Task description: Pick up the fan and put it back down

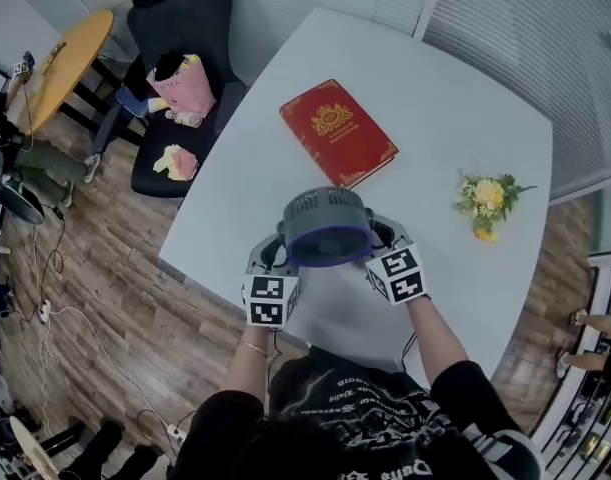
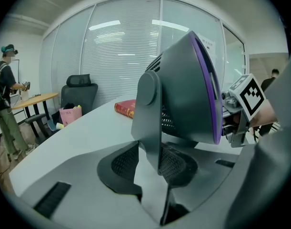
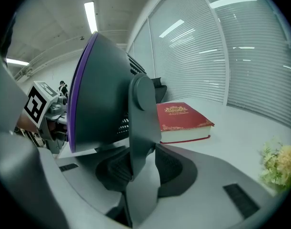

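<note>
While both tongs clamp it, the fan (image 1: 325,226) hangs between them over the near edge of the counter (image 1: 435,98), with its grey vented back away from the person and its purple rim on the person's side. It looks clear of the surface: white counter shows under the housing in both gripper views.

Left tongs (image 2: 150,165): closed to a narrow gap, both pads pressed on the flat grey side arm (image 2: 150,113) of the fan, just below its round pivot. Firm grip, arm upright between the pads.

Right tongs (image 3: 140,168): same story on the opposite side arm (image 3: 143,123), narrow gap, pads on both faces.

Each gripper view sees the other gripper's marker cube past the fan body: (image 2: 250,93) and (image 3: 38,101).

Further out on the counter:
- a red book (image 1: 338,133) with gold print lies flat beyond the fan, apart from it
- a small bunch of yellow flowers (image 1: 488,200) lies toward the right edge, well apart from the book and the fan

Off the counter's far-left corner there is a black chair (image 1: 185,18) with a pink bag (image 1: 182,86) on its seat. A round wooden table (image 1: 70,58) stands beyond it on the wood floor.
</note>
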Available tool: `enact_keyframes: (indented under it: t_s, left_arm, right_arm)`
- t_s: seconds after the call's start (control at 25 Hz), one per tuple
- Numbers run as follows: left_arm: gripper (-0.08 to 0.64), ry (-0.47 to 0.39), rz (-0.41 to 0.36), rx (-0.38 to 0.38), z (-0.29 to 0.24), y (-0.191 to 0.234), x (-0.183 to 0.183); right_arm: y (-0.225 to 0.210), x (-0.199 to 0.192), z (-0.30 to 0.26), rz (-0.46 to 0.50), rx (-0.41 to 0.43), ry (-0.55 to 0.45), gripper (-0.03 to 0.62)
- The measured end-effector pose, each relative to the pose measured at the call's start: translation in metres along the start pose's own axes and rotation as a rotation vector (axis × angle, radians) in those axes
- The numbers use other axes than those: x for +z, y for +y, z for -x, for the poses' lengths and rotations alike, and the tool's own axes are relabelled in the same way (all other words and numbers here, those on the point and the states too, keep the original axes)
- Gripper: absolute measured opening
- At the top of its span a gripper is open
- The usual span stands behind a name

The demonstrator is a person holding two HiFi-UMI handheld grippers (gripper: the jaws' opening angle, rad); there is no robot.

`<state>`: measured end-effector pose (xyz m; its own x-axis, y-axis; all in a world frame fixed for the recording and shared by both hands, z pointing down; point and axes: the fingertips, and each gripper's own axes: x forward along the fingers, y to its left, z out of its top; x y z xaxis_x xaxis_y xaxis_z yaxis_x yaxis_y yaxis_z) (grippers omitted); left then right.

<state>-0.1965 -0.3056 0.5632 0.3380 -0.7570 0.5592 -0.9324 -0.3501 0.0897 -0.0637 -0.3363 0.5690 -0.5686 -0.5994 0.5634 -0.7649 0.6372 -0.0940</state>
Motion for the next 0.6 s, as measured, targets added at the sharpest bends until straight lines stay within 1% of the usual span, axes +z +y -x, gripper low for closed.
enact_keyframes:
  t_s: [0.32, 0.44, 0.6]
  left_arm:
    - [0.115, -0.007, -0.018, 0.018, 0.048, -0.008, 0.007]
    - [0.114, -0.008, -0.011, 0.021, 0.07, -0.01, 0.005]
    - [0.117, -0.012, -0.004, 0.019, 0.099, -0.013, 0.002]
  right_arm:
    - [0.031, 0.011, 0.034, 0.032, -0.026, -0.011, 0.112]
    - [0.047, 0.014, 0.048, 0.025, -0.03, -0.012, 0.109]
    - [0.07, 0.02, 0.067, 0.038, -0.022, -0.015, 0.107]
